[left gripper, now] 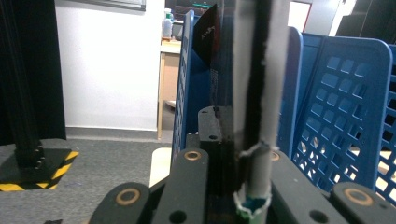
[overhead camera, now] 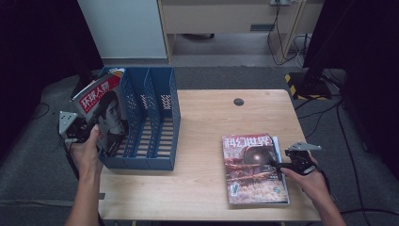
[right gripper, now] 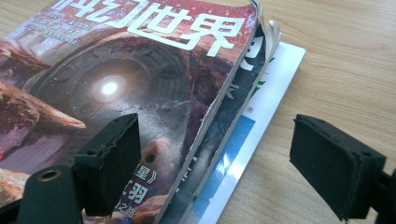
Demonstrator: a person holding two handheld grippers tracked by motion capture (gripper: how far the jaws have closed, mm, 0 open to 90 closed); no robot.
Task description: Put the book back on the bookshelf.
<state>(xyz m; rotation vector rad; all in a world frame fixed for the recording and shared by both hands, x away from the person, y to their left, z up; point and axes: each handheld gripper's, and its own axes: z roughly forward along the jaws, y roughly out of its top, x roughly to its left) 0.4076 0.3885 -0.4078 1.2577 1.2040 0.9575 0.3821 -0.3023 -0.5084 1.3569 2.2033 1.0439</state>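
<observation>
held magazine: a red-titled magazine (overhead camera: pixel 104 115) with a portrait cover stands tilted at the left end of the blue file rack (overhead camera: pixel 160 117), its lower edge down by the rack's leftmost slot; whether it is already inside that slot i cannot tell.
left gripper: the left gripper (overhead camera: pixel 77 132) is clenched on the magazine's outer edge; in the left gripper view the page edges (left gripper: pixel 254 116) run straight up between the jaws, pinched from both sides.
beyond the left jaws: the rack's perforated blue dividers (left gripper: pixel 341 116) stand just past and to the right of the jaws; a white wall and a black post on a yellow-striped base (left gripper: pixel 32 163) lie off to their left.
in the way: the rack's blue end wall (left gripper: pixel 184 93) rises just left of the gripped edge, close beside the pages.
right gripper: the right gripper (overhead camera: pixel 282 165) hovers with jaws released, wide apart, gripping nothing.
between the right jaws: the right-hand edge of the stacked magazines (right gripper: pixel 224 121) lies under the gap; the left pad (right gripper: pixel 114 154) sits over the top cover, the right pad (right gripper: pixel 334 163) over bare table (right gripper: pixel 327 56).
stack: a science-fiction magazine (overhead camera: pixel 251 162) lies flat on top, cover curling at the far corner, with a white-and-blue one (right gripper: pixel 261 102) showing under it.
surroundings: a wooden table with a round cable hole (overhead camera: pixel 238 101); cables on the grey floor beyond.
</observation>
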